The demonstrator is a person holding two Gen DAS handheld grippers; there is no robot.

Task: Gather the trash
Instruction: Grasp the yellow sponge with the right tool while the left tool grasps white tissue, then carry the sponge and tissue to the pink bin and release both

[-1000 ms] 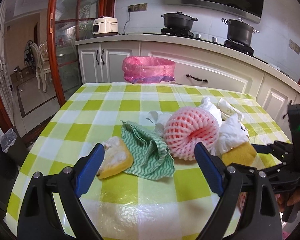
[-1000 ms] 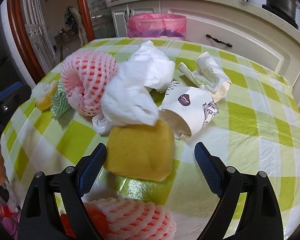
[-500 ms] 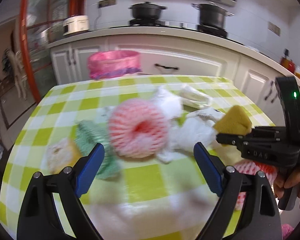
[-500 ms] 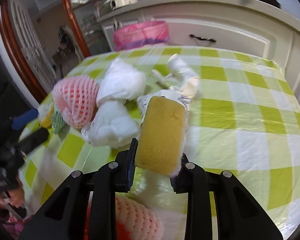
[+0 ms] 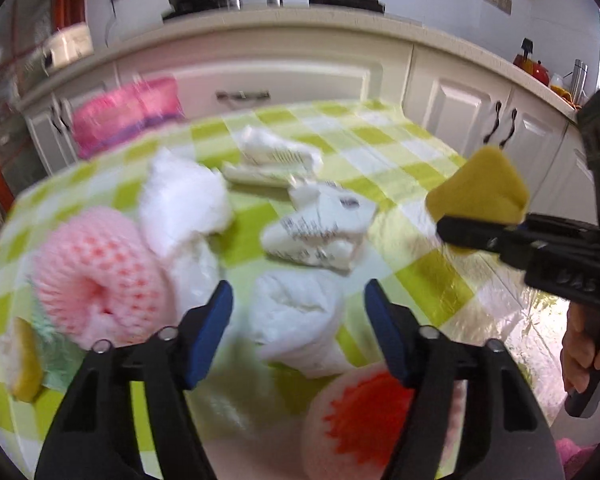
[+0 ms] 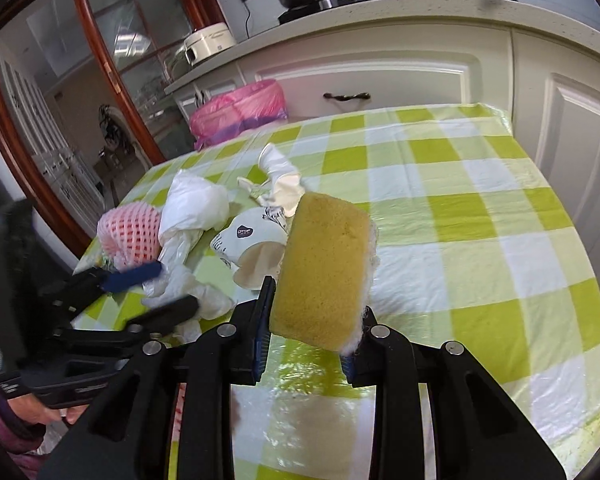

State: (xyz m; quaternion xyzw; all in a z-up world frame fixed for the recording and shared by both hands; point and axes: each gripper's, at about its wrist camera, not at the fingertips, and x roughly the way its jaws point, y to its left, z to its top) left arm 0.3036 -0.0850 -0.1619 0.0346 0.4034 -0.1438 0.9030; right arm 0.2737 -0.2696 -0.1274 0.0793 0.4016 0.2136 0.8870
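Note:
My right gripper (image 6: 312, 312) is shut on a yellow sponge (image 6: 324, 268) and holds it above the checked table; the sponge also shows in the left wrist view (image 5: 480, 192). My left gripper (image 5: 300, 320) is open, its jaws on either side of a crumpled white plastic bag (image 5: 300, 320). Around it lie a pink foam fruit net (image 5: 96, 276), a crushed paper cup (image 5: 320, 228), another white bag (image 5: 180, 200) and a second foam net (image 5: 360, 420) near the front edge. A bin with a pink liner (image 6: 240, 112) stands beyond the table's far edge.
A second sponge (image 5: 24, 364) and a green cloth (image 5: 56, 356) lie at the table's left. A flattened paper cup (image 6: 280, 176) lies further back. White cabinets (image 6: 420, 76) and a counter with pots run behind the green-checked table (image 6: 480, 208).
My right gripper has closed on the yellow sponge and lifted it off the table. My left gripper has swung right and narrowed its opening around the white bag.

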